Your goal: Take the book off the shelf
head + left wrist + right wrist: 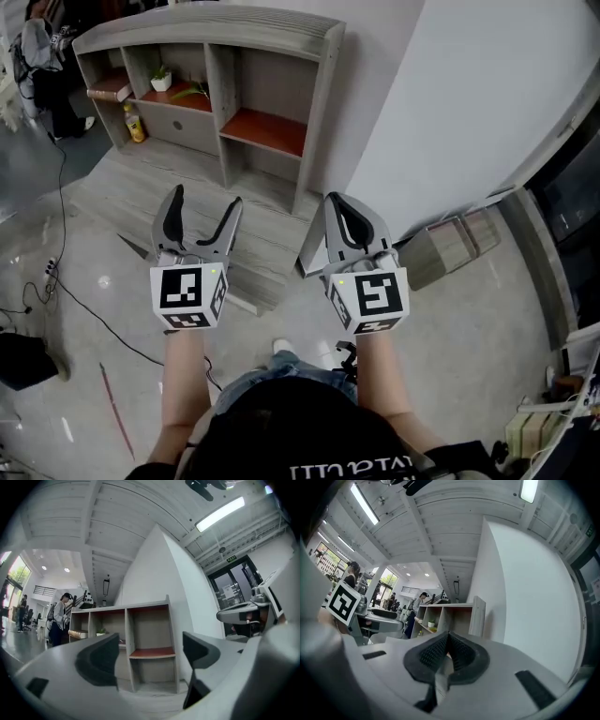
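A brown book [110,89] lies flat in the far-left upper compartment of the grey shelf unit [319,66]; in the left gripper view the book [77,633] shows small, left of my jaws. My left gripper [200,211] hangs well in front of the shelf, open, with nothing between its fingers [98,660]. My right gripper [352,220] is held beside it at the same height, shut on nothing, with its ribbed pads [436,651] pressed together. Both are far from the book.
A small potted plant [161,79] and a yellow bottle [134,123] sit in the shelf. The shelf stands on a low wooden platform [141,187] against a white wall [450,94]. A person [37,56] stands at the shelf's left end. Cables [56,281] lie on the floor; a wooden box [450,246] sits right.
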A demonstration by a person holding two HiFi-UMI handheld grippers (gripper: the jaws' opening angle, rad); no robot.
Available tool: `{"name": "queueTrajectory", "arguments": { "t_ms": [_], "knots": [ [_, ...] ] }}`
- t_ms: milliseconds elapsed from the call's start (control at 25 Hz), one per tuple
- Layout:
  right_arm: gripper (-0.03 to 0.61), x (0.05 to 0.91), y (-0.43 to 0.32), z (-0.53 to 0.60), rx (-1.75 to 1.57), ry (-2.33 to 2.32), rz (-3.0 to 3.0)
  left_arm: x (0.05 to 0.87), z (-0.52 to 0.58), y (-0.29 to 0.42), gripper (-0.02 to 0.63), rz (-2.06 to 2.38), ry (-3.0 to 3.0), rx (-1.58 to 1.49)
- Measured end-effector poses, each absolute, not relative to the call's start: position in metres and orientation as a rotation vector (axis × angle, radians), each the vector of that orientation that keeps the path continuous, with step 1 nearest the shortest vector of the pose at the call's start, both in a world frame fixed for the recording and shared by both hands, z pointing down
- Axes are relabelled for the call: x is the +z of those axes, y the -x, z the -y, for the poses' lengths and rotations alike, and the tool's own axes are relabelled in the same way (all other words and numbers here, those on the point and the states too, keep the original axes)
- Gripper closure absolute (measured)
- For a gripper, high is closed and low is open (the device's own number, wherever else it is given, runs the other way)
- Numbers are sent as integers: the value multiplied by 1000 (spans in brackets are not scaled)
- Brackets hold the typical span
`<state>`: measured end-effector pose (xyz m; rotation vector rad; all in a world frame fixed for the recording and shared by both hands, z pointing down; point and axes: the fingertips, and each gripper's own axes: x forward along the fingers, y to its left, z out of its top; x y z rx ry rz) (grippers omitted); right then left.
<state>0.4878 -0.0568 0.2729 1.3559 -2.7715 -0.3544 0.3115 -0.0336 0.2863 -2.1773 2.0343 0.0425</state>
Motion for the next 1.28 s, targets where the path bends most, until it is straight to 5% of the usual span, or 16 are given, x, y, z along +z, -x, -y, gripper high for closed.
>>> {"name": "queueTrajectory", "arguments": {
  "t_ms": [80,200,1280],
  "knots": [
    [568,273,-480,56,-345,-1343,2781,289,32,-297,131,-2093,2148,62],
    [568,274,-467,53,-333,-1327,2795,290,25,-277,84,-2147,2110,60],
    [569,276,-274,10,-333,-958,2966,294,-75,-80,87,-2450,1744,9]
  ]
}}
